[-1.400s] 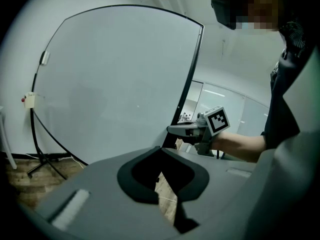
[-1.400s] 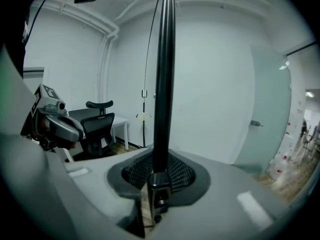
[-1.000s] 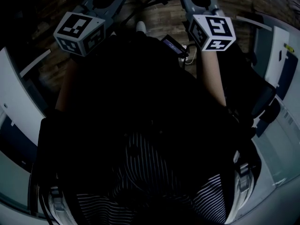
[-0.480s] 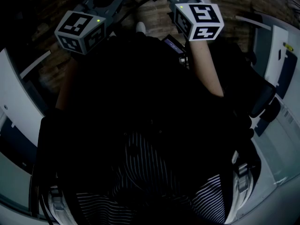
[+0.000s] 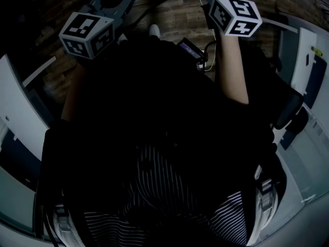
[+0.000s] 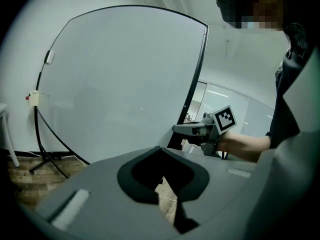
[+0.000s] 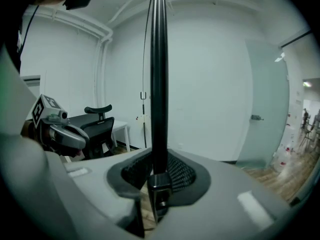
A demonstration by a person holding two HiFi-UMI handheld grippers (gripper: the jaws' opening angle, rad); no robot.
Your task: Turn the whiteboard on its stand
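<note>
The whiteboard (image 6: 120, 84) is a big white panel in a black frame, standing on a thin black stand (image 6: 47, 156). It fills the left gripper view. My right gripper (image 7: 159, 156) is shut on the frame's side edge (image 7: 159, 84), which runs straight up between its meshed pads; the left gripper view shows that right gripper (image 6: 177, 129) clamped on the board's right edge. My left gripper (image 6: 160, 149) hangs back from the board, shut and holding nothing. Only the two marker cubes, left (image 5: 85, 35) and right (image 5: 236, 15), stand out in the dark head view.
A black office chair (image 7: 97, 121) and a white table (image 7: 120, 129) stand by the far wall behind the board's edge. A glass partition (image 7: 265, 99) is on the right. The floor (image 5: 175, 19) is wood planks. A small box (image 6: 33, 98) hangs on the wall at left.
In the head view the right gripper's cube swung left, then back right and further up the picture. The left gripper's cube has stayed where it was.
</note>
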